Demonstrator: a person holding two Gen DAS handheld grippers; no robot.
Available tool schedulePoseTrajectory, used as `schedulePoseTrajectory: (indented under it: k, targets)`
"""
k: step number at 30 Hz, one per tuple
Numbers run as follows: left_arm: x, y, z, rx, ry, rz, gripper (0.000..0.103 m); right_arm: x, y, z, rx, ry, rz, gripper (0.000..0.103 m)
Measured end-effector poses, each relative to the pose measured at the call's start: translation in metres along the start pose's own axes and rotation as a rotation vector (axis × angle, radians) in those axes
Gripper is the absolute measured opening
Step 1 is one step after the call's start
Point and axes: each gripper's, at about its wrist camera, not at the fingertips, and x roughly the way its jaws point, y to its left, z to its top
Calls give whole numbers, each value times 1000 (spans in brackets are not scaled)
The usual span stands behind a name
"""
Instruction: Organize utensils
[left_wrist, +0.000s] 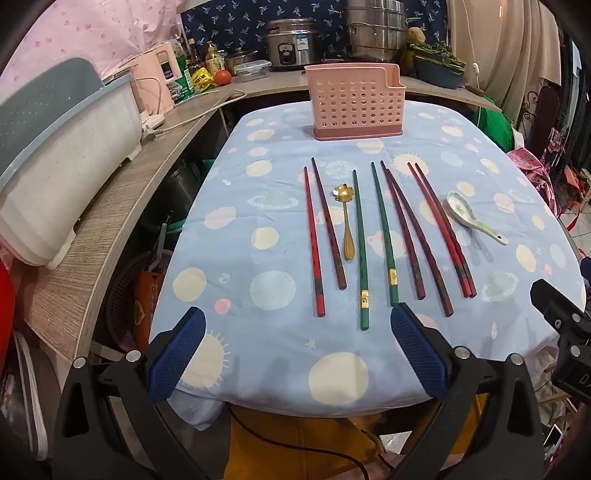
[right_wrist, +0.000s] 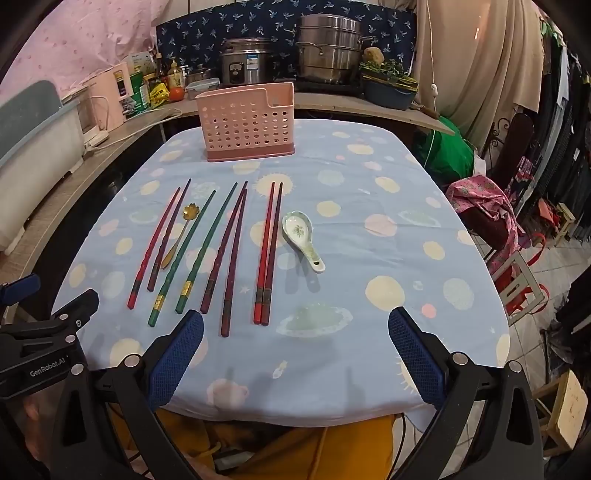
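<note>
A pink perforated utensil holder (left_wrist: 355, 101) stands at the far end of the table (right_wrist: 246, 122). Several chopsticks lie side by side: red and maroon ones (left_wrist: 314, 243) and a green pair (left_wrist: 361, 251) (right_wrist: 201, 249). A gold flower spoon (left_wrist: 347, 221) (right_wrist: 181, 232) lies among them. A white ceramic spoon (left_wrist: 472, 218) (right_wrist: 303, 240) lies at the right. My left gripper (left_wrist: 297, 328) is open above the near table edge, short of the chopstick ends. My right gripper (right_wrist: 295, 328) is open, near the red pair's ends (right_wrist: 262, 310).
A blue planet-print cloth (left_wrist: 258, 332) covers the table. A wooden counter (left_wrist: 110, 206) on the left carries a white bin, bottles, a rice cooker (left_wrist: 291, 44) and steel pots (right_wrist: 328, 48). Chairs and clutter stand at the right (right_wrist: 517, 236).
</note>
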Motion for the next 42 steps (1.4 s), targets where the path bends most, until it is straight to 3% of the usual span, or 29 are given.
schedulePoseTrajectory:
  k: [42]
  targets:
    - [4,4,5,-7,7,7,96,8,2,3,-6,13,-3,96]
